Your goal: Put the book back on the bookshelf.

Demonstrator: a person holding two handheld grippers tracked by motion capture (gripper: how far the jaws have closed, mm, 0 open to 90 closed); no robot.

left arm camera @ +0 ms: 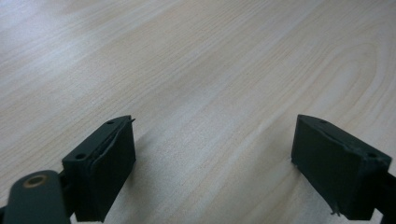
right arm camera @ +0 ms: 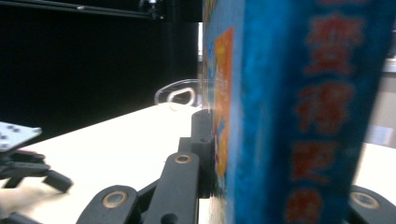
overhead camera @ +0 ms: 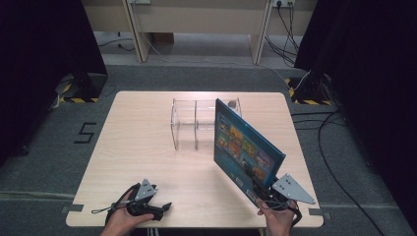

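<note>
**A:** ok so what's the right gripper (overhead camera: 263, 192) got? Looks like a big flat blue book (overhead camera: 246, 150) or something.

**B:** yep, it's clamped on the lower corner of that book, one jaw on each face. The right gripper view shows the spine (right arm camera: 299, 116) with red characters right up close, a black jaw pressed to the cover. The book's lifted off the table (overhead camera: 147, 142), tilted, over the near right part, its top edge up by the clear acrylic rack (overhead camera: 189, 123).

**A:** and the rack?

**B:** sits mid-table toward the far side, upright dividers, see-through.

**A:** left gripper (overhead camera: 164, 206)?

**B:** down by the near left edge, jaws spread wide with just bare wood between them. Well apart from the book.
</note>
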